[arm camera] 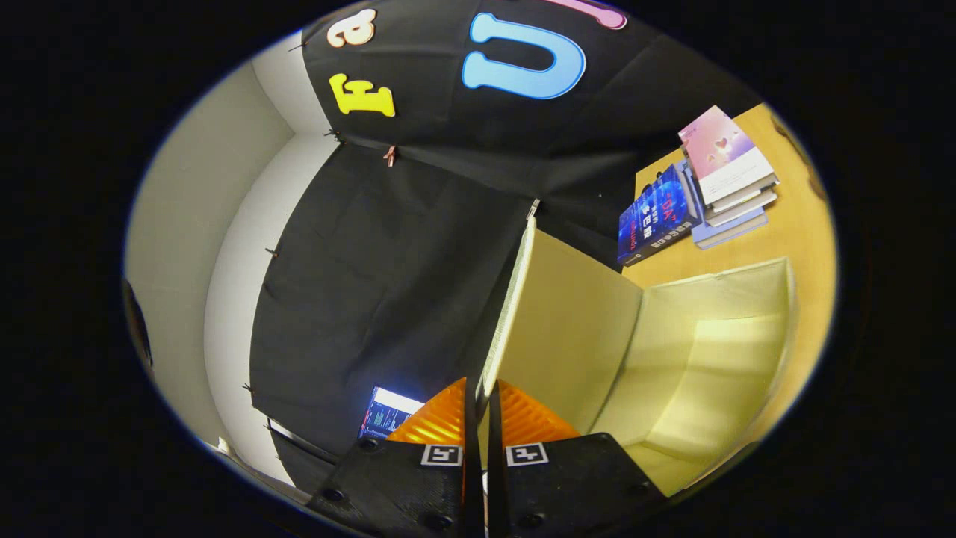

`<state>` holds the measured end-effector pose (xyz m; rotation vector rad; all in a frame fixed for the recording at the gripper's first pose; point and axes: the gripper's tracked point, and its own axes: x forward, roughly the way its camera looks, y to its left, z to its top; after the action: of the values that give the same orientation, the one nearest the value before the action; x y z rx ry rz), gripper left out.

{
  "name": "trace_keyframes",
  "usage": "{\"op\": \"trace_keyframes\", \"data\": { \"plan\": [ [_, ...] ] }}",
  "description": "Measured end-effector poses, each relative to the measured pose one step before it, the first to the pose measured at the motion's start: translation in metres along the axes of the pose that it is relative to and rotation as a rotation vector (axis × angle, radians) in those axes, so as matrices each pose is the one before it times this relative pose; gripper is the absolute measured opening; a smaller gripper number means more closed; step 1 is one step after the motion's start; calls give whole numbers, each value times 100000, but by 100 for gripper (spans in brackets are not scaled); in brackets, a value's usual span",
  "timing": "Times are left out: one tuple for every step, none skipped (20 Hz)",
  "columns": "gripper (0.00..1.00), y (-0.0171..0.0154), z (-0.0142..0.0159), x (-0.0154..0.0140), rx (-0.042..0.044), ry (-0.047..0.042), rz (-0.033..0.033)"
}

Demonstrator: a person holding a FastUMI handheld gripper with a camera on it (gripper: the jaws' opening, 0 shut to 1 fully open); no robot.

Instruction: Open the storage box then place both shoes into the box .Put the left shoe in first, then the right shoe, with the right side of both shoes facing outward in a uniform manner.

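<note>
Pale, smooth-walled storage box (pixel 702 351) standing open on a wooden table (pixel 803 224), its flat lid (pixel 567 314) raised. Gripper (pixel 482 418): ribbed fingers pinched together on the lid's thin edge.

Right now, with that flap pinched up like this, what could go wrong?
The gripper is shut on the thin edge of the lid, so it could slip free and drop back over the storage box. Pulling further might drag or tip the light box toward the books stacked close beyond it on the table.
</note>
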<state>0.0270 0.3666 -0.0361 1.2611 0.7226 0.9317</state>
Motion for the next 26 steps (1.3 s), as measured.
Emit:
{"op": "trace_keyframes", "data": {
  "plan": [
    [6,226,-157,1238,-348,494,-53],
    [6,170,-337,1311,-759,555,-131],
    [9,124,-18,919,-1180,472,-240],
    [10,199,-320,1186,-370,416,122],
    [12,-58,155,472,-3,-153,-438],
    [13,221,-246,831,277,43,191],
    [14,47,-24,350,-37,17,266],
    [24,99,-209,262,181,163,407],
    [35,-63,-38,152,-42,130,-9],
    [45,-123,97,-82,-643,-474,-626],
    [56,-472,298,-67,-1409,-1314,-1280],
    [66,-245,380,-400,-1550,-1443,-1568],
    [77,-380,459,-395,-1918,-1999,-1581],
    [80,-518,552,-691,-2706,-1962,-2397],
    [86,-761,343,-626,-2748,-1156,-2670],
    [89,-843,280,-878,-3218,-1042,-3503],
    [95,-863,431,-1238,-3269,-1567,-3373],
    [96,-833,508,-1121,-3547,-2096,-3619],
    [96,-923,617,-1343,-4017,-2638,-3948],
    [96,-1307,530,-1333,-4351,-2287,-4679],
    [96,-1512,252,-1496,-4513,-1707,-5359],
    [96,-1758,92,-1546,-4489,-1283,-5643],
    [96,-1778,37,-1510,-3363,-933,-5700],
    [96,-1767,-259,-1637,-3447,66,-5606],
    [96,-1815,-486,-1598,-3287,399,-5650],
    [96,-1851,-592,-1436,-2501,836,-5562]
  ]
}}
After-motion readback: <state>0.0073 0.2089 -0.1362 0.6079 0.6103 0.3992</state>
